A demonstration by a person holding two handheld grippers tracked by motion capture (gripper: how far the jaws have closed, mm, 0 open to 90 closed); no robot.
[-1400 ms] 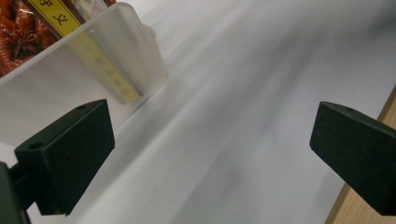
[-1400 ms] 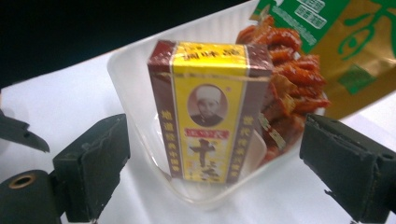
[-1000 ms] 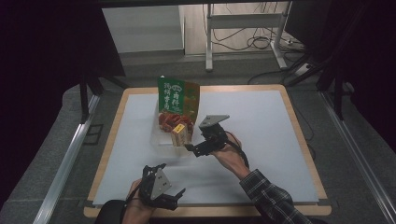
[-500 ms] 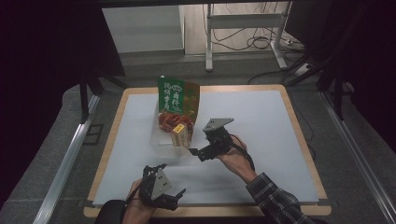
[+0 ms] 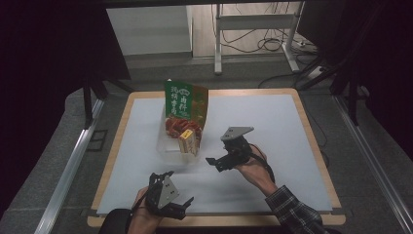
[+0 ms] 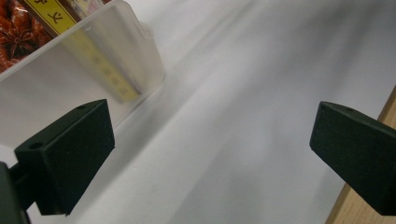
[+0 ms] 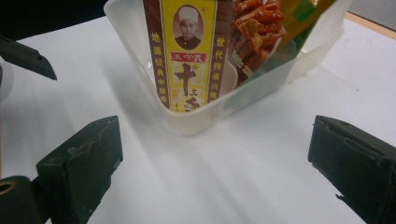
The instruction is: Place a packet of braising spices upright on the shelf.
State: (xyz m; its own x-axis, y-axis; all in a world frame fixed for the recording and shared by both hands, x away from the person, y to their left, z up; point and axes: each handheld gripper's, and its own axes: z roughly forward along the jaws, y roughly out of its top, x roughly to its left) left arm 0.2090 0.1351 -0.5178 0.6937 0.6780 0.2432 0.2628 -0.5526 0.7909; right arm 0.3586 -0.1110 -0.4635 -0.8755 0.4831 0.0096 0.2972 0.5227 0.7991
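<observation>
Near the table's front edge the left gripper [image 5: 181,204] and, beyond it, the right gripper [image 5: 216,162] are both empty with jaws apart, short of the clear plastic tub [image 7: 196,119] of upright seasoning packets [image 7: 187,51], judged light, thin-walled, best gripped by its rim.

Left claw [image 6: 212,154] jaws spread wide, clear plastic tub [image 6: 84,79] ahead, yellow packet [image 6: 100,70] inside, white mat [image 6: 243,116] beneath

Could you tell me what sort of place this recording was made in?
Probably a lab data-collection station: a white-topped table ringed by dark curtains, cables on the floor behind, and a person's hand-held gripper near a clear tub.
</observation>
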